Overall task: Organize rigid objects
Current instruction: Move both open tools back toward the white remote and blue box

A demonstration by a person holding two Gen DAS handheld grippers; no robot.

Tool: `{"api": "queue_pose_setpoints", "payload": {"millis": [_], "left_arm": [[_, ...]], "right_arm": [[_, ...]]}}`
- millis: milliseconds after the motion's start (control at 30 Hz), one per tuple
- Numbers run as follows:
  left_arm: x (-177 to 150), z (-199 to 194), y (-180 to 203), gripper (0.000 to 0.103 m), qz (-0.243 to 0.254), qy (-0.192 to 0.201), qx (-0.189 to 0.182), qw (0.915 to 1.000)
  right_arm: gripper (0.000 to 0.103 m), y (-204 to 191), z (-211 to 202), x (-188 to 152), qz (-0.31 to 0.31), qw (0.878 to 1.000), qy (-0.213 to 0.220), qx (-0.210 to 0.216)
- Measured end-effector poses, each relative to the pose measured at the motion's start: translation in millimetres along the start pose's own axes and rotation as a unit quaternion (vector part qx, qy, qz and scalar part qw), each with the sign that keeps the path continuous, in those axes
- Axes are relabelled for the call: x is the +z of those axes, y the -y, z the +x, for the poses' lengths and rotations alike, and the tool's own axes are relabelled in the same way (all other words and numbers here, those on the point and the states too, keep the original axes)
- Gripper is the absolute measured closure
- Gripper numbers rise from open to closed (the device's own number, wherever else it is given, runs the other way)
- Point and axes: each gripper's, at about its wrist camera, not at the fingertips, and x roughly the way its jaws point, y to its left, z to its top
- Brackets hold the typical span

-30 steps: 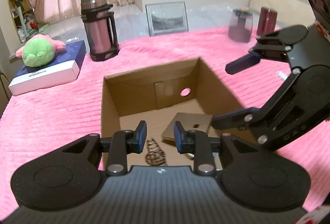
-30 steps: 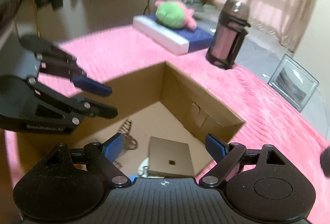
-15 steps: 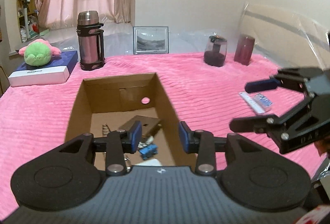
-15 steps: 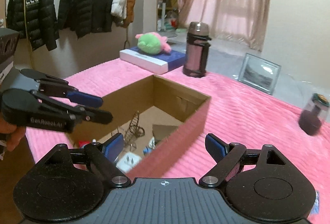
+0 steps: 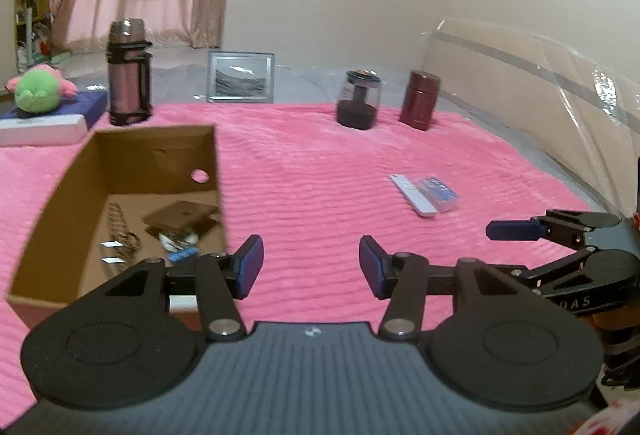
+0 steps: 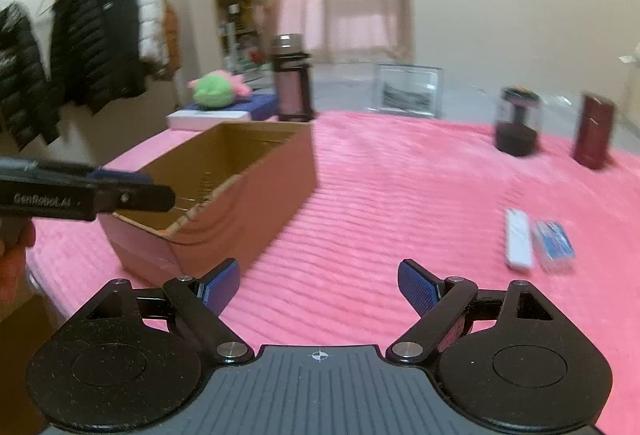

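An open cardboard box sits on the pink blanket and holds a flat brown square item, a wire piece and small bits. A white remote and a blue-and-clear small case lie side by side on the blanket to the right. My left gripper is open and empty, just right of the box. My right gripper is open and empty, above bare blanket; it shows at the right in the left wrist view.
A steel thermos, a picture frame, a dark glass jar and a maroon canister stand at the blanket's far edge. A green plush lies on a blue-white box. Coats hang at the left.
Both grippers have pulled back from over the box and swung right, toward the remote and case. The left gripper's jaws have opened wider. Nothing was picked up.
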Motion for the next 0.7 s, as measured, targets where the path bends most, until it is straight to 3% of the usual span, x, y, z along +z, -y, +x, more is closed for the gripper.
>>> {"api": "queue_pose_setpoints", "payload": {"millis": [300, 700], "left_arm": [[-27, 26, 33, 0.051, -0.018, -0.028, -0.024, 0.9992], [-48, 50, 52, 0.046, -0.014, -0.054, -0.020, 0.9982]], "right_arm": [[0.020, 35, -41, -35, 0.039, 0.997, 0.006, -0.060], [0.020, 50, -50, -59, 0.087, 0.993, -0.011, -0.074]]}}
